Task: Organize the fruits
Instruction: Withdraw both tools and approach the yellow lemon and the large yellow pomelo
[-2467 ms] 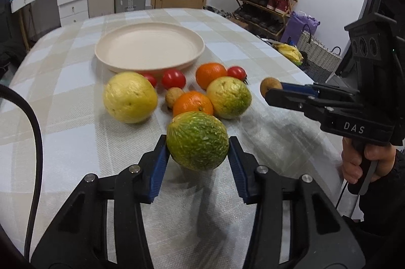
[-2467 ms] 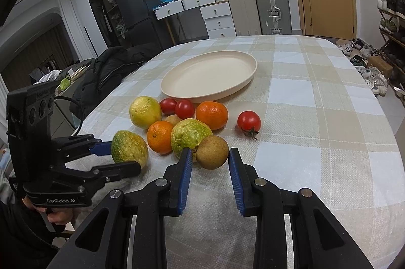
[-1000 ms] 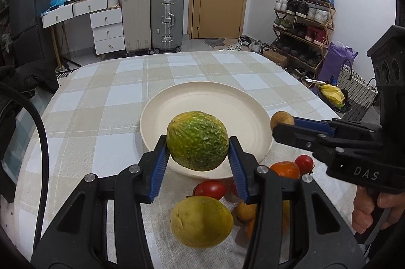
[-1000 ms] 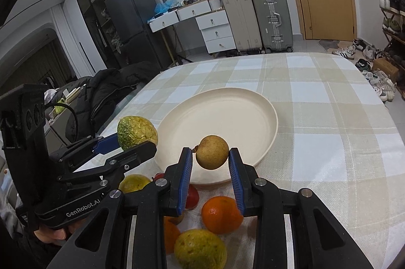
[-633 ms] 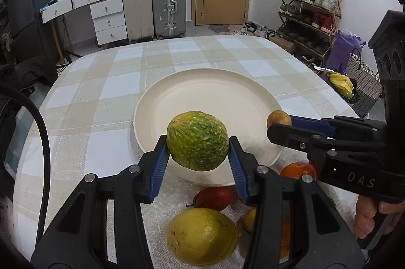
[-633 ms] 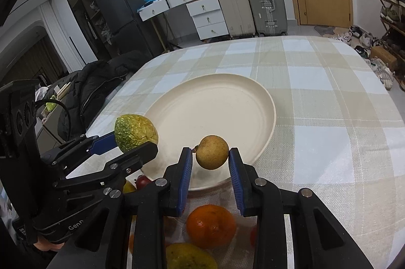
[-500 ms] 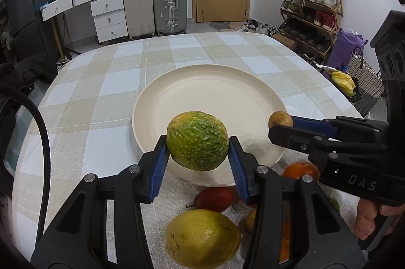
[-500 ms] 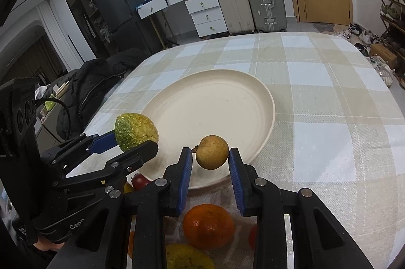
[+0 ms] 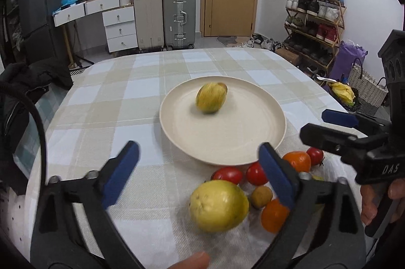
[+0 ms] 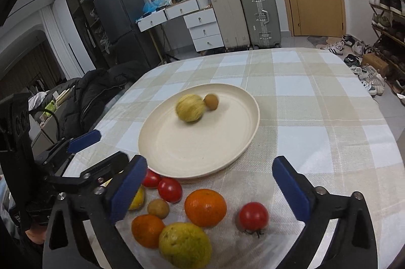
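Two fruits lie on the round cream plate (image 10: 249,114) — a rough green-yellow citrus (image 10: 190,107) and a small brown round fruit (image 10: 211,101) touching its far side, both blurred as if rolling. The left claw (image 9: 200,173) is spread wide and holds nothing; the right claw (image 10: 210,189) is likewise wide open and empty, hovering over the near edge of the checked-cloth desk (image 10: 316,122).

Seven or so pieces wait on the desk in front of the plate: a large yellow citrus (image 9: 219,205), a green-yellow citrus (image 10: 185,245), two oranges (image 10: 205,207), three red tomatoes (image 10: 253,216) and a second small brown fruit (image 10: 158,208), packed close together, some touching.

To do this step well, I judge each claw should pick from the outside of the cluster — the lone tomato on the right and the big yellow citrus on the left — so that neighbours are not knocked. Close the jaws across the widest part, lift clear of the rim, and set the fruit low on bare plate before opening, since round fruit dropped from height will likely roll toward the rim.
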A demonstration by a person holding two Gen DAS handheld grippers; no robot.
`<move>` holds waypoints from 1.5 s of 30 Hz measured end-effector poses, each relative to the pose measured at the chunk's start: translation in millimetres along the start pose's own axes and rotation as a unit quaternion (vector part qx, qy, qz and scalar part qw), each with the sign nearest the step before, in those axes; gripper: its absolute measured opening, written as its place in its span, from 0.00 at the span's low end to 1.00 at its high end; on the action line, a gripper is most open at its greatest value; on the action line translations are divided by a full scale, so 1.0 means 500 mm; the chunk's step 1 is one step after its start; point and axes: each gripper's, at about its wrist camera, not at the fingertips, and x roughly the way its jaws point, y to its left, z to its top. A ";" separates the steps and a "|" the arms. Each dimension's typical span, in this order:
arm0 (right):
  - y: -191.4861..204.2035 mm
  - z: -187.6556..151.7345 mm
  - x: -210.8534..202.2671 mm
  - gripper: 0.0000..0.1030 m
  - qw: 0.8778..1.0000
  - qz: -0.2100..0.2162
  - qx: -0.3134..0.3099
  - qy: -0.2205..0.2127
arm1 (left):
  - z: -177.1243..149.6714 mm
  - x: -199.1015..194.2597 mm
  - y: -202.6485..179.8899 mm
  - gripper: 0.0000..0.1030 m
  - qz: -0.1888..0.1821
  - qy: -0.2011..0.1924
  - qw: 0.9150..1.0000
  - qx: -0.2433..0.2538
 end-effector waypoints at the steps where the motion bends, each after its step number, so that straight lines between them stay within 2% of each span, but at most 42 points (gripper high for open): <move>1: 0.001 -0.001 -0.008 1.00 1.000 0.000 -0.002 -0.002 | -0.005 -0.014 0.006 0.99 -0.003 -0.005 1.000 -0.004; 9: 0.006 -0.029 -0.071 1.00 1.000 0.006 -0.006 -0.010 | -0.031 -0.088 0.027 0.99 -0.001 -0.015 1.000 -0.010; 18: 0.015 -0.071 -0.086 1.00 0.999 -0.008 -0.033 0.011 | -0.076 -0.141 0.020 0.99 -0.009 -0.009 1.000 -0.008; 33: 0.011 -0.101 -0.039 1.00 0.997 -0.004 -0.032 0.067 | -0.090 -0.109 0.015 0.99 -0.006 0.013 1.000 -0.008; 45: 0.024 -0.120 -0.007 1.00 0.992 -0.027 -0.059 0.105 | -0.089 -0.091 0.019 0.99 -0.006 0.026 1.000 -0.014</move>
